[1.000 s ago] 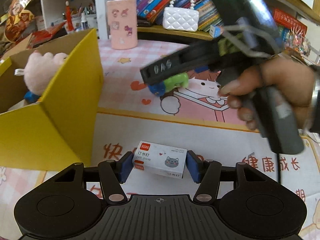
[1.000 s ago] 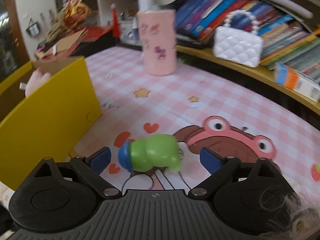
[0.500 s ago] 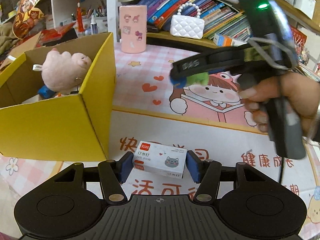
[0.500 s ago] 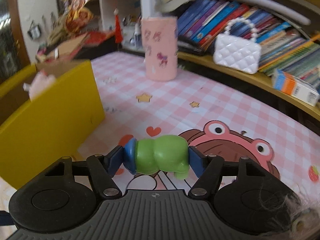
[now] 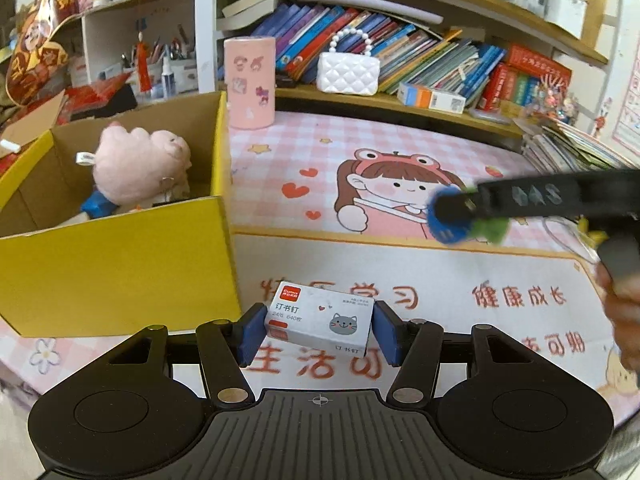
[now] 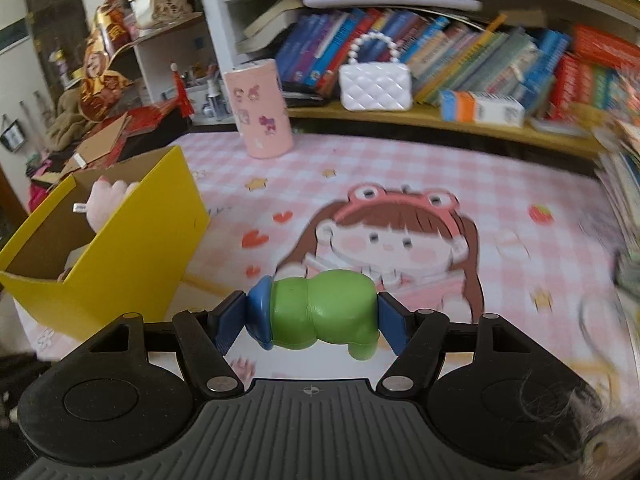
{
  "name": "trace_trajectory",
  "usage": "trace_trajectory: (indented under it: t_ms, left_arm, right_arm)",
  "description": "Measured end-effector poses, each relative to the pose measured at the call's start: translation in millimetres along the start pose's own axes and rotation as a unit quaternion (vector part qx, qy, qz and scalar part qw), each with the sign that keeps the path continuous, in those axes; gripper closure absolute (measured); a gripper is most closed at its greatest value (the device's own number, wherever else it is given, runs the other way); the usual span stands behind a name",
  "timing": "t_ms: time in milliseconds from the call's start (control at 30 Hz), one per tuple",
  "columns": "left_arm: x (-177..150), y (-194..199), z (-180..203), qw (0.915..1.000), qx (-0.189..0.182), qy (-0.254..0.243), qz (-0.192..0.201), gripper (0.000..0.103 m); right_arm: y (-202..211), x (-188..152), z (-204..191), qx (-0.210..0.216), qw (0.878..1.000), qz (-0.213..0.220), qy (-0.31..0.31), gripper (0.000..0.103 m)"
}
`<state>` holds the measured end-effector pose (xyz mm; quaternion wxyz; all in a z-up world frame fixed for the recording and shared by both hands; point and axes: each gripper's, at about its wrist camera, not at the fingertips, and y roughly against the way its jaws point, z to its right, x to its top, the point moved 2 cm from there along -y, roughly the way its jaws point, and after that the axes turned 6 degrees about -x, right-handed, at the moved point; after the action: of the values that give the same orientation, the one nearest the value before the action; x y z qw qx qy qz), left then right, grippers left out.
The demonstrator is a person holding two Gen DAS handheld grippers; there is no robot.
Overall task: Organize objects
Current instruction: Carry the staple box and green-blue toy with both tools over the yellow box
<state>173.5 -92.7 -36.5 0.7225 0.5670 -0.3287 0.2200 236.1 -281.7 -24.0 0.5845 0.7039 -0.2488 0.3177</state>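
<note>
My left gripper (image 5: 319, 332) is shut on a small white staple box (image 5: 320, 323) with a grey cat face, held above the printed mat. My right gripper (image 6: 308, 316) is shut on a green toy figure with a blue base (image 6: 320, 312), lifted off the table. In the left wrist view the right gripper (image 5: 464, 216) shows blurred at the right with the green toy (image 5: 486, 229) in it. An open yellow cardboard box (image 5: 120, 264) stands at the left with a pink plush pig (image 5: 140, 166) inside; the yellow box (image 6: 132, 240) also shows in the right wrist view.
A pink cylinder with stickers (image 5: 249, 82) stands at the back of the pink checked mat (image 5: 360, 140). A white quilted handbag (image 5: 348, 70) and rows of books (image 5: 440, 60) fill the shelf behind. Stacked books (image 5: 568, 152) lie at the far right.
The right gripper closed on the green toy, lifted it and drew back to the right. The left gripper pulled back with the staple box, so more of the yellow box shows.
</note>
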Motion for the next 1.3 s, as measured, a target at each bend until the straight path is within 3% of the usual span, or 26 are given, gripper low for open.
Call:
trace_trajectory:
  t_ms: [367, 567, 933, 1133, 1300]
  left_arm:
    - [-38, 58, -65, 0.9994, 0.005, 0.034, -0.004, 0.047]
    - [-55, 87, -104, 0.9978, 0.02, 0.062, 0.009, 0.047]
    - [-85, 129, -160, 0.9975, 0.045, 0.053, 0.009, 0.047]
    - [-83, 141, -178, 0.9974, 0.046, 0.054, 0.018, 0.047]
    - [-60, 141, -183, 0.997, 0.036, 0.049, 0.049, 0.047]
  right_arm:
    - [34, -54, -67, 0.008, 0.999, -0.047, -0.017, 0.036]
    - [45, -70, -115, 0.02, 0.999, -0.05, 0.002, 0.036]
    - [53, -101, -193, 0.048, 0.998, -0.047, -0.01, 0.036]
    - [56, -94, -216, 0.048, 0.998, -0.031, -0.008, 0.036]
    - [60, -70, -225, 0.038, 0.999, 0.002, 0.012, 0.036]
